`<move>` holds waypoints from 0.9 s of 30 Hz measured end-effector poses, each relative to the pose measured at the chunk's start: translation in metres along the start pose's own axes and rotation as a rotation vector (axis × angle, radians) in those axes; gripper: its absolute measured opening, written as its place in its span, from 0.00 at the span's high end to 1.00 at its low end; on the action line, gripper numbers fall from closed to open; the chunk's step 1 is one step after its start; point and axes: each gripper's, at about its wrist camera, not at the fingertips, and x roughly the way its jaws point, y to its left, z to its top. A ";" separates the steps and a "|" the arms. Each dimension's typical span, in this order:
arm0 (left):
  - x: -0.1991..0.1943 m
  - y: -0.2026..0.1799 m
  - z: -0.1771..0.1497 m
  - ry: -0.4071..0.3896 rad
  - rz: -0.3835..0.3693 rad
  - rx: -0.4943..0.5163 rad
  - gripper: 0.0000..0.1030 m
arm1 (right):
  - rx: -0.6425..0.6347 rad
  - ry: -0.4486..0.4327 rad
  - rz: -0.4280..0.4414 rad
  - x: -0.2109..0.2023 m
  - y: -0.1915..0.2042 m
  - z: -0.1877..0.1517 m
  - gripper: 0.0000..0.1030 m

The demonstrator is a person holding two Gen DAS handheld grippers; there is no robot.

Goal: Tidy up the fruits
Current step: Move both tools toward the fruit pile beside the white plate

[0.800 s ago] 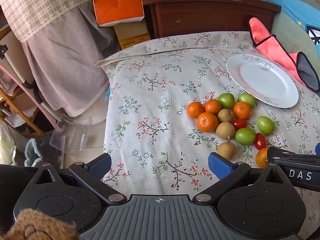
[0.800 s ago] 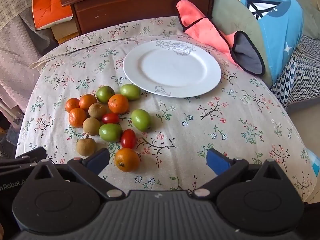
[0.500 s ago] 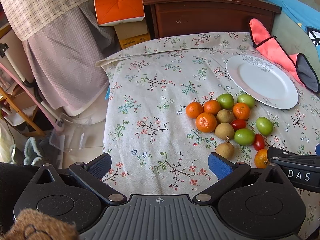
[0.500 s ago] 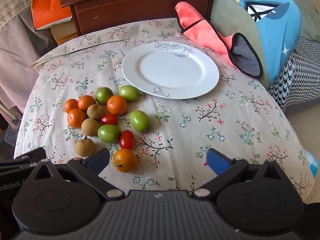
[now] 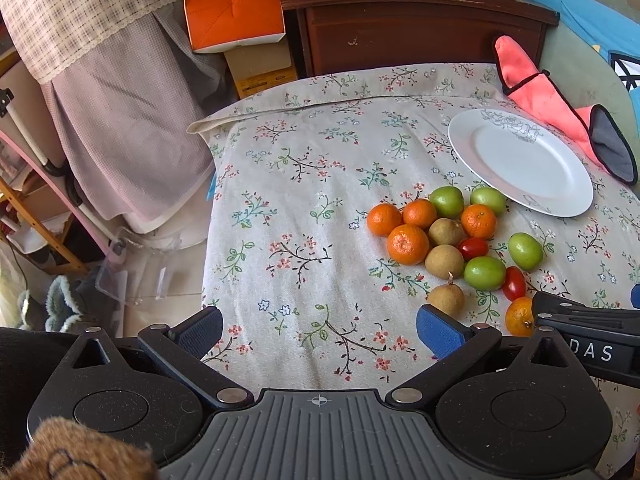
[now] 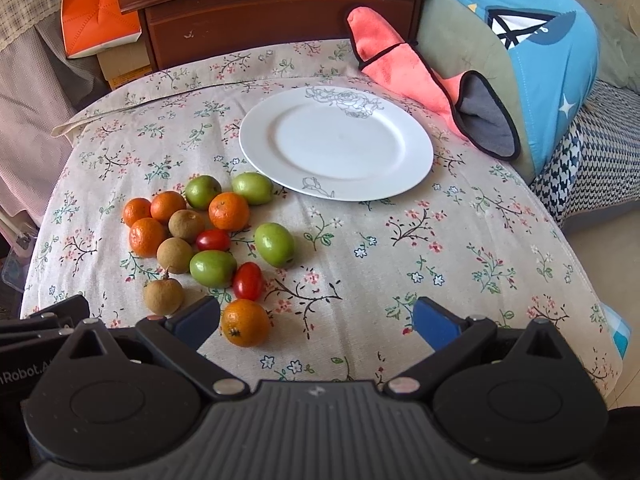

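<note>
A cluster of fruit lies on the floral tablecloth (image 6: 400, 264): several oranges (image 6: 228, 211), green fruits (image 6: 274, 245), brown longans (image 6: 164, 297) and two red tomatoes (image 6: 248, 281). An empty white plate (image 6: 336, 144) sits just behind them; it also shows in the left wrist view (image 5: 520, 168). My right gripper (image 6: 316, 326) is open and empty, its left finger beside the nearest orange (image 6: 245, 323). My left gripper (image 5: 320, 330) is open and empty over bare cloth, left of the fruit cluster (image 5: 444, 236).
A pink and grey cloth (image 6: 432, 92) lies behind the plate, against a blue cushion (image 6: 540, 60). A dark wooden cabinet (image 6: 272, 12) and an orange box (image 5: 232, 4) stand behind the table. The table's left edge (image 5: 208, 240) drops to cluttered floor.
Both grippers have drawn back slightly, so the fruit and plate sit a little farther up in each view. Both stay open. No fruit has moved.
</note>
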 end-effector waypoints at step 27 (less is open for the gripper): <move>-0.004 -0.004 -0.007 -0.042 -0.050 0.004 0.00 | 0.011 0.011 0.026 -0.006 -0.007 -0.009 0.08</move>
